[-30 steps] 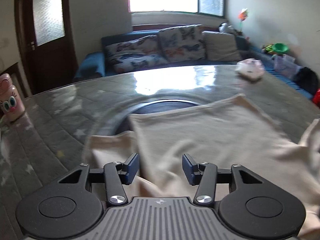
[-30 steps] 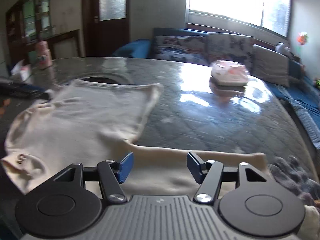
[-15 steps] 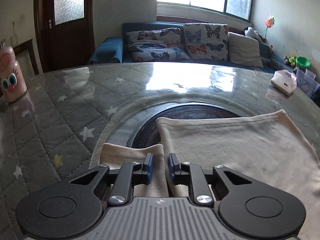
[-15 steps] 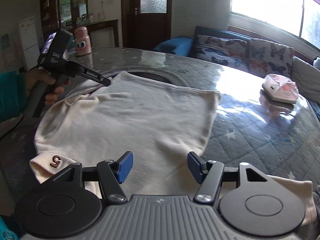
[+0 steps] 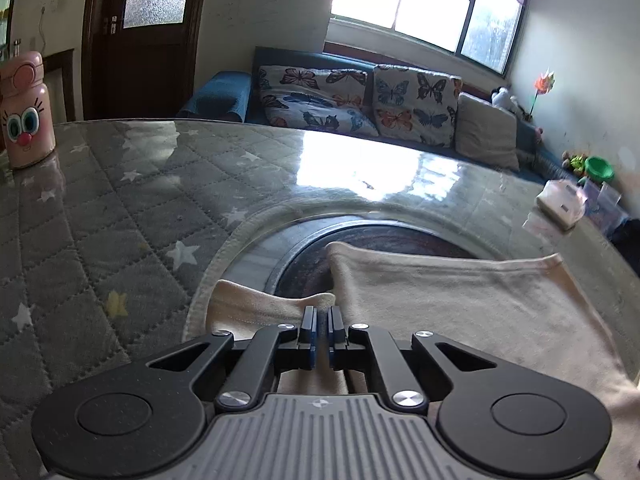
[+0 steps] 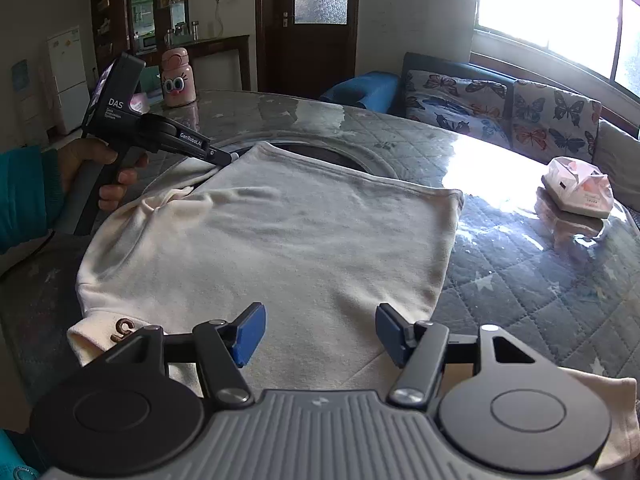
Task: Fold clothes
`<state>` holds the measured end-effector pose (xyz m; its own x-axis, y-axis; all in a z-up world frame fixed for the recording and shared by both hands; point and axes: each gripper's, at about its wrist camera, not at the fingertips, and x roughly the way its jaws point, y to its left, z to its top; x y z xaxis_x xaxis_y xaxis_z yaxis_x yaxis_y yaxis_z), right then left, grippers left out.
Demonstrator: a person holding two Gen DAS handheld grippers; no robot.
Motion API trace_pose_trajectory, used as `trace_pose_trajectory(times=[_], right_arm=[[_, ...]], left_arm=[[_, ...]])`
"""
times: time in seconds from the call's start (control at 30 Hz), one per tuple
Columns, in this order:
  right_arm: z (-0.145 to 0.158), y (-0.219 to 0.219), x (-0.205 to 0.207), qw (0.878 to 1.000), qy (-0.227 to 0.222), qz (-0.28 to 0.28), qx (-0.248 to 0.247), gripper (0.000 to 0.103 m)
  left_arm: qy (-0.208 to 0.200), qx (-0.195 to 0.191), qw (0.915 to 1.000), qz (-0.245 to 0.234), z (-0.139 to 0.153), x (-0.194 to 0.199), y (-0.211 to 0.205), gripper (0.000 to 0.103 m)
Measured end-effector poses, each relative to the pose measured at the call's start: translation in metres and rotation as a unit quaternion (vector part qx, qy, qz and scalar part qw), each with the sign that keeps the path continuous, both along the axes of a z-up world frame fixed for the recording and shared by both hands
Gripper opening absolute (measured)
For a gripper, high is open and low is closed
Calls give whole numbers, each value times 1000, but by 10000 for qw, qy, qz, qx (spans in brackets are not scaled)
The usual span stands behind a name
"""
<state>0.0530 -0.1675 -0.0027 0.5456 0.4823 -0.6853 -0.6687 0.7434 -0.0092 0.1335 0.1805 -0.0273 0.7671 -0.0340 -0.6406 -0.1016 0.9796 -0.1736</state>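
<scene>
since 1 s ago: left gripper gone from wide open to pads nearly together, nipping a ridge of cream cloth at the sleeve-side edge of the cream shirt; right gripper pulled back from the sleeve, now above the shirt body.

left gripper: jaws almost shut, thin slit between blue pads, cloth pinched there. seen from the right wrist view as the black tool in the left hand, tip on the far left corner of the shirt.

right gripper: jaws wide apart, holding nothing, hovering over the near half of the shirt.

shirt position: spread fairly flat on the quilted star-print table under its glossy cover, partly over the dark round inset. 1 sleeve trailing toward the near right. small brown emblem at the near left cuff.

handling, judged: light, limp knit, no stiffness; sags and bunches wherever unsupported, slides easily on the slick cover. best held at seams, hem or cuff edges, 2 well-separated points to keep the edge taut. pinch mid-panel likely lifts only 1 layer.

also on table: pink cartoon bottle, tissue pack.
</scene>
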Motion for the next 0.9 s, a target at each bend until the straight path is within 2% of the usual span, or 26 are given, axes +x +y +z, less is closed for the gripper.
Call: trace_pose_trajectory(times=[0.17, 0.3, 0.37, 0.5, 0.7, 0.8, 0.9], right_arm=[[-3, 2, 1, 10000, 42, -12, -28, 63], [-1, 3, -1, 10000, 19, -19, -35, 63], [1, 3, -3, 10000, -11, -22, -42, 63], [5, 4, -5, 10000, -73, -30, -47, 63], [9, 11, -10, 9999, -133, 80, -13, 63], [11, 21, -15, 9995, -162, 265, -7, 63], [15, 34, -23, 9982, -205, 566, -22, 63]], left_arm=[[40, 201, 9998, -38, 1, 4, -7, 9], [12, 738, 9971, -163, 0, 5, -21, 6], [-90, 674, 9976, -105, 2, 1, -18, 4], [-539, 301, 9976, 312, 21, -26, 8, 3], [-1027, 116, 9889, 1071, 50, -91, 56, 3], [-1077, 68, 9840, 1418, 53, -126, 78, 3], [-911, 163, 9815, 1677, 44, -148, 90, 3]])
